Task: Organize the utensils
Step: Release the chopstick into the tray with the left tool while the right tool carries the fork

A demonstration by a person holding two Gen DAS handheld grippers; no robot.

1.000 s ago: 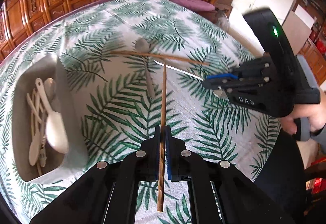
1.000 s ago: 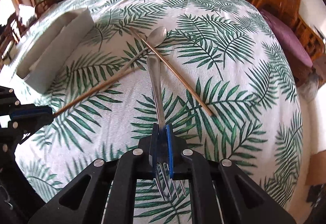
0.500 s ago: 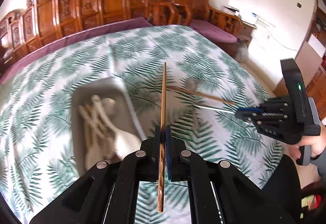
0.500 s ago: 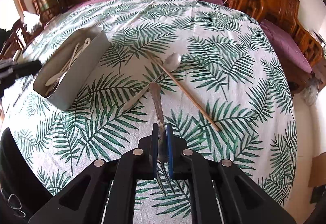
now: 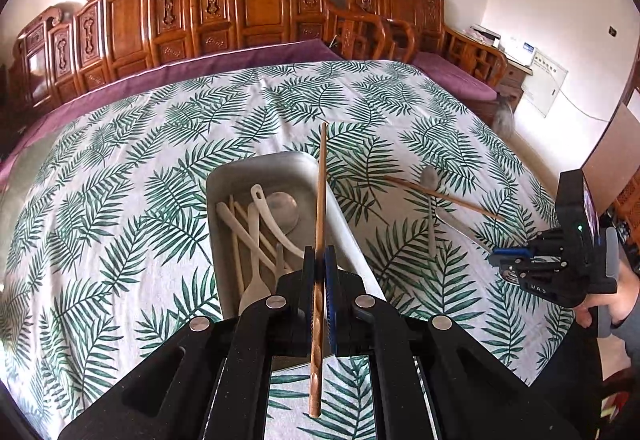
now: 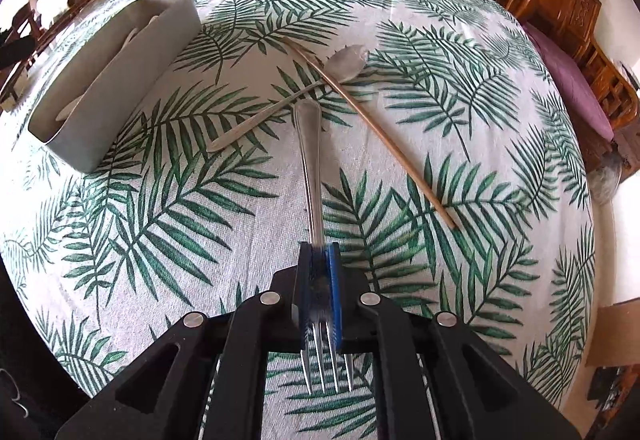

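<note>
Left gripper (image 5: 320, 272) clamps 1 chopstick (image 5: 319, 208) above the tray (image 5: 256, 168) (spoons inside) — right gripper (image 6: 320, 280) pinches the fork (image 6: 310, 160).

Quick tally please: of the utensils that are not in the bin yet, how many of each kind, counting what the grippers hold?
Brown wooden chopsticks: 2, one in the left gripper, one on the leaf-print tablecloth
Silver metal forks: 1, in the right gripper
Silver metal spoons: 1, on the cloth
Total: 4
</note>
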